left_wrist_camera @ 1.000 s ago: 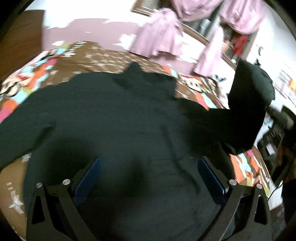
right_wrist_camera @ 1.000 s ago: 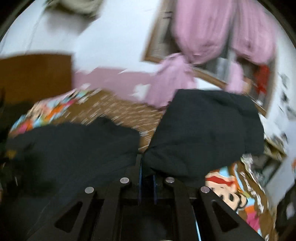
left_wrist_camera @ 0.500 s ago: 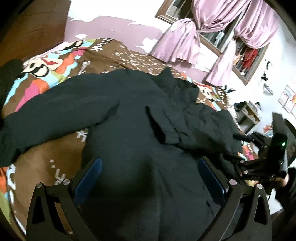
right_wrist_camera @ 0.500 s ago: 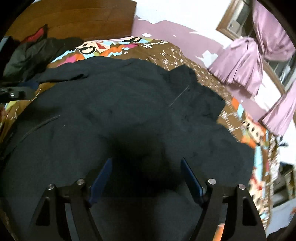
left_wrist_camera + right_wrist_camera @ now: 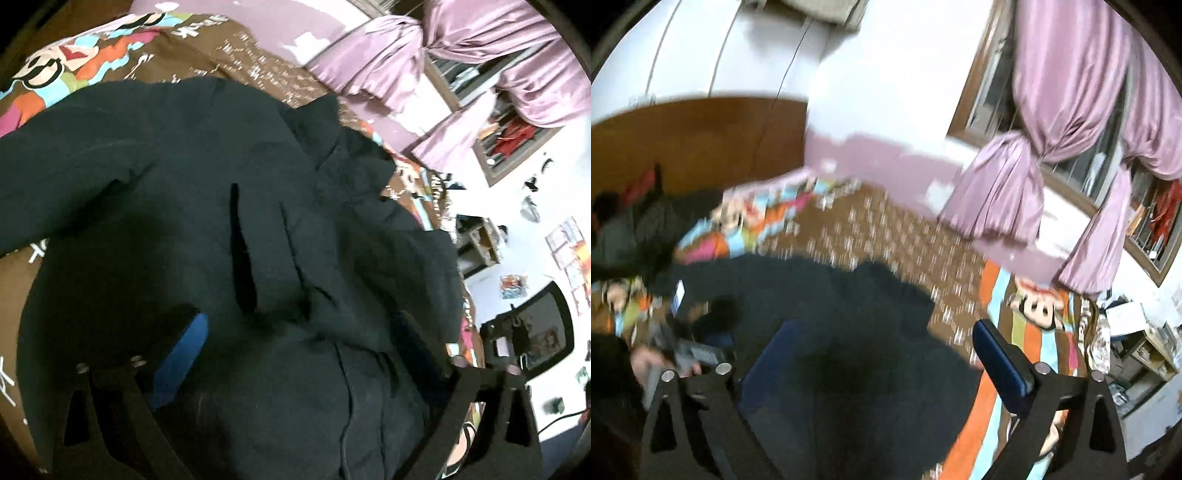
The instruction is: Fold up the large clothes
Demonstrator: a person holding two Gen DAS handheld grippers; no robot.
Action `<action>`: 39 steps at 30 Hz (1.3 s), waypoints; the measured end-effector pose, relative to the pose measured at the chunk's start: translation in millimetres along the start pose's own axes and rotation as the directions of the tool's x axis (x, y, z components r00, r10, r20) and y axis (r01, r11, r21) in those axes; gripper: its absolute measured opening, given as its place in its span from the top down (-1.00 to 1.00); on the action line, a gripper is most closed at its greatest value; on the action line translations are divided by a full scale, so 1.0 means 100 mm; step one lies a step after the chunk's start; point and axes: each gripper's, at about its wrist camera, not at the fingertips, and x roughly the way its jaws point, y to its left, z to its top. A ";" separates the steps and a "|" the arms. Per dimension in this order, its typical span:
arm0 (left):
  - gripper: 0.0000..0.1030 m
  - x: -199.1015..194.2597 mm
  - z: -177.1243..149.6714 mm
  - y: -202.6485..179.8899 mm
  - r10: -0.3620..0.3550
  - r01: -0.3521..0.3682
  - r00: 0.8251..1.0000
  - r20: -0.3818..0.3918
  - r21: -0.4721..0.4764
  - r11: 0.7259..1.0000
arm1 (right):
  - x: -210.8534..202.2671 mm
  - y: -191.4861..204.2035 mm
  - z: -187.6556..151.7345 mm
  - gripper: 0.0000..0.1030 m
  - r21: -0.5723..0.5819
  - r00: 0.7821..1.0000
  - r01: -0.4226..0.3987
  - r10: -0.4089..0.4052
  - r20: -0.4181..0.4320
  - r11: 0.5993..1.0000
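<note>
A large dark jacket (image 5: 184, 206) lies spread on the bed, one sleeve (image 5: 373, 258) folded in across its body. My left gripper (image 5: 295, 343) hovers low over the jacket's lower part; its blue pads (image 5: 181, 354) are closing, with cloth beneath them but not pinched. The right gripper (image 5: 882, 350) is lifted above the jacket (image 5: 820, 295). Its jaws are opening wide and nothing is between its pads (image 5: 1001, 354). In the right wrist view a hand holding the left gripper (image 5: 668, 354) shows at the left edge.
The bed has a brown bedspread with bright cartoon prints (image 5: 1027, 332). A wooden headboard (image 5: 701, 144) and a heap of dark clothes (image 5: 628, 229) are at the left. Pink curtains (image 5: 1071, 110) hang at the window, and shelves (image 5: 476, 240) stand right of the bed.
The right gripper let go of the sleeve, which now lies folded over the jacket's body, then rose with its jaws wide. The left gripper moved in over the jacket and its jaws narrowed.
</note>
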 end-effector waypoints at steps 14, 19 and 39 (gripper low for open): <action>0.97 -0.06 -0.08 -0.06 0.192 -0.229 0.963 0.187 0.205 0.951 | 1.32 -0.06 -1.05 -0.95 0.312 0.983 0.015 0.043 -0.177 0.950; 0.99 -0.37 -0.17 -0.16 0.204 -0.300 0.923 0.326 0.282 0.911 | 1.66 0.14 -1.38 -0.95 0.315 0.961 0.027 0.061 -0.268 0.949; 0.99 -0.31 -0.46 0.30 0.319 -0.380 0.913 0.256 0.245 0.892 | 2.39 0.59 -1.88 -1.00 0.140 0.913 0.002 0.055 -0.403 0.990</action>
